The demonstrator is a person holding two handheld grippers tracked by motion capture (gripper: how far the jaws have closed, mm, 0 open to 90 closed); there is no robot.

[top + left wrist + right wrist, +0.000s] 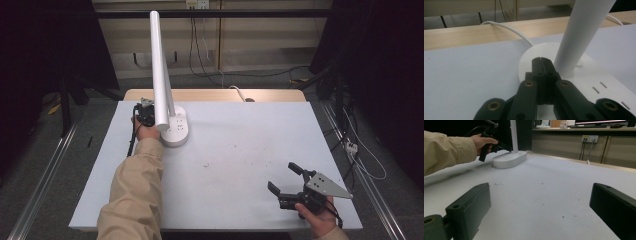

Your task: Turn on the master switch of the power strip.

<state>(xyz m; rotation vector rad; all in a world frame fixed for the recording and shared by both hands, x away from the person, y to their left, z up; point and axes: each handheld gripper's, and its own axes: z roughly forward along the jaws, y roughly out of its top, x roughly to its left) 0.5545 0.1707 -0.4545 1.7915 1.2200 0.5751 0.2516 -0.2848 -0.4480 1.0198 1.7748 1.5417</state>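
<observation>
left gripper [543,60] jaws pressed together, nothing between them, tips over the rear of the white lamp base [586,75]. white lamp post [581,35] rises just right of the jaw tips, tilted to the upper right, out of frame at top. slots [599,87] in the base at right. white cord [506,30] curves from the base back over the wooden edge [474,35]. table top [461,75] pale grey-white, a few dark specks.
</observation>
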